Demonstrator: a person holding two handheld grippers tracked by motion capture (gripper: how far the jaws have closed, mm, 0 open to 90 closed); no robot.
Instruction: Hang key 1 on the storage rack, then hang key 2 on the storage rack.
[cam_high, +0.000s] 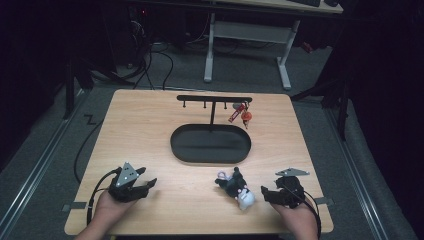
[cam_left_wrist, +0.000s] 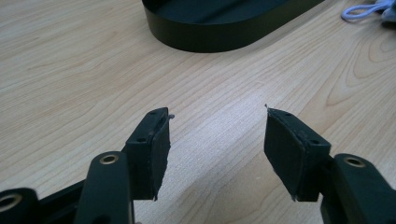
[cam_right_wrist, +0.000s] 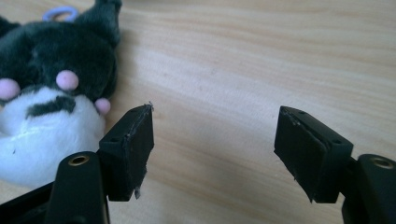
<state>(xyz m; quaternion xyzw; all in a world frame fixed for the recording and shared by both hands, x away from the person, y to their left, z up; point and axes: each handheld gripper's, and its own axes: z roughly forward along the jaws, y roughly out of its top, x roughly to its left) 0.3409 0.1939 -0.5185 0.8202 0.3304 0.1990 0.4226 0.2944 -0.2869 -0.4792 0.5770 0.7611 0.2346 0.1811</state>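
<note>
right claw (cam_high: 268, 192): jaws apart, wide gap, nothing between the pads; bare wood shows through the gap in the right gripper view. Sits near the front right corner of the table (cam_high: 150, 125), held in a hand.
left claw (cam_high: 149, 182): jaws also apart, nothing held; only tabletop between the pads in the left gripper view. Sits at front left, well apart from the toy.
plush toy (cam_high: 236, 187): black and white, pink dots on the face, pale loop at the top end. Lies flat on the table near the front edge, right of centre.
toy vs right claw: just beside it, on the side toward the table's middle. In the right gripper view the toy is outside the jaws, next to the jaw at the picture's left; whether that pad touches the fur I cannot tell. Not inside the gap.
toy vs tray: toy lies in front of the black oval tray (cam_high: 210, 145), near it, not in it.
stand (cam_high: 214, 102): black T-shaped bar rising from the tray's back, with small pegs under the crossbar.
red charm (cam_high: 241, 114): hangs from a peg near the bar's right end, over the tray's back right rim.
toy vs charm: well apart, tray between them.
</note>
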